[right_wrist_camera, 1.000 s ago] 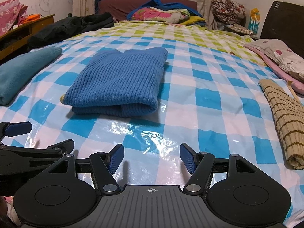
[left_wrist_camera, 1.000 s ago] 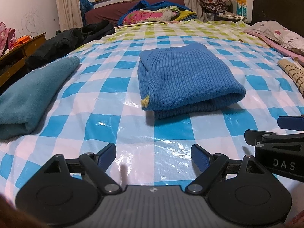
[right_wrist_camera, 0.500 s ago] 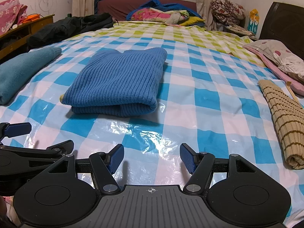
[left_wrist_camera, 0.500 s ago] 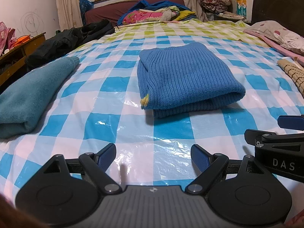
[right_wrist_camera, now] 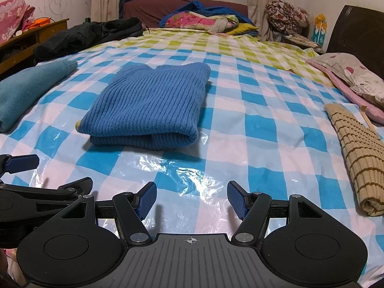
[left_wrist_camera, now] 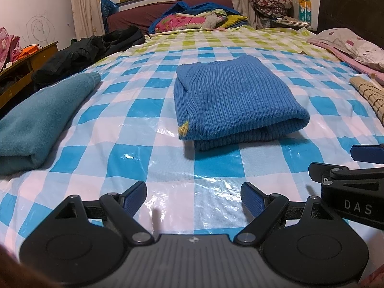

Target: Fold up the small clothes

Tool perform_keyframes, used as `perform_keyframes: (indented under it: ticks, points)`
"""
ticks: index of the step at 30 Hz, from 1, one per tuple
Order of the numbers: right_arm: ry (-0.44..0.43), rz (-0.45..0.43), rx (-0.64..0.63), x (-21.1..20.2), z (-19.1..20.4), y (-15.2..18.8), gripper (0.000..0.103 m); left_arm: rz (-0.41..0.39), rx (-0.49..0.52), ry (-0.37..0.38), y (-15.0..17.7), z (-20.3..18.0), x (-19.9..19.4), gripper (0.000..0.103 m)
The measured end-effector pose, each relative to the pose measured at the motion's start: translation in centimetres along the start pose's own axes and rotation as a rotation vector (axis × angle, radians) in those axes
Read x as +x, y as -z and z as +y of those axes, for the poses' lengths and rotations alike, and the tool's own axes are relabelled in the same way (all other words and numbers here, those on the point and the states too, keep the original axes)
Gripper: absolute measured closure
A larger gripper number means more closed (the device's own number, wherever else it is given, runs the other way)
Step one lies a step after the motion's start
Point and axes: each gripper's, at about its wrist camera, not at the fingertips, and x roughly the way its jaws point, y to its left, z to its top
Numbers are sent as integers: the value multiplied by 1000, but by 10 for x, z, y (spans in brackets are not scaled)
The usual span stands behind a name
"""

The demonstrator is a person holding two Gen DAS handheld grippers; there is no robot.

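A folded blue ribbed sweater (left_wrist_camera: 235,103) lies flat on the checked plastic bed cover (left_wrist_camera: 134,144); it also shows in the right wrist view (right_wrist_camera: 148,108). My left gripper (left_wrist_camera: 193,198) is open and empty, low over the cover, well short of the sweater. My right gripper (right_wrist_camera: 192,200) is open and empty, also short of the sweater and to its right. Each gripper shows at the edge of the other's view: the right one (left_wrist_camera: 355,168) and the left one (right_wrist_camera: 31,180).
A folded teal garment (left_wrist_camera: 36,117) lies at the left. A rolled beige striped garment (right_wrist_camera: 355,153) lies at the right. Black clothes (left_wrist_camera: 88,50) sit at the far left, a pillow (right_wrist_camera: 350,74) at the far right, a pile of bedding (right_wrist_camera: 204,21) at the back.
None of the clothes moved. Both grippers stay open; the right wrist view has shifted very slightly.
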Motion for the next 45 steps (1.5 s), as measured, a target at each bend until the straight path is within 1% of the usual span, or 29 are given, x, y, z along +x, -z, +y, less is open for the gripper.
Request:
perform_keyframes:
  ticks: [18, 45]
  points:
    - [4, -4, -3, -1, 1, -1, 37, -12, 0, -2, -1, 2, -2, 13]
    - [6, -3, -1, -2, 1, -2, 37, -8, 2, 3, -1, 3, -2, 13]
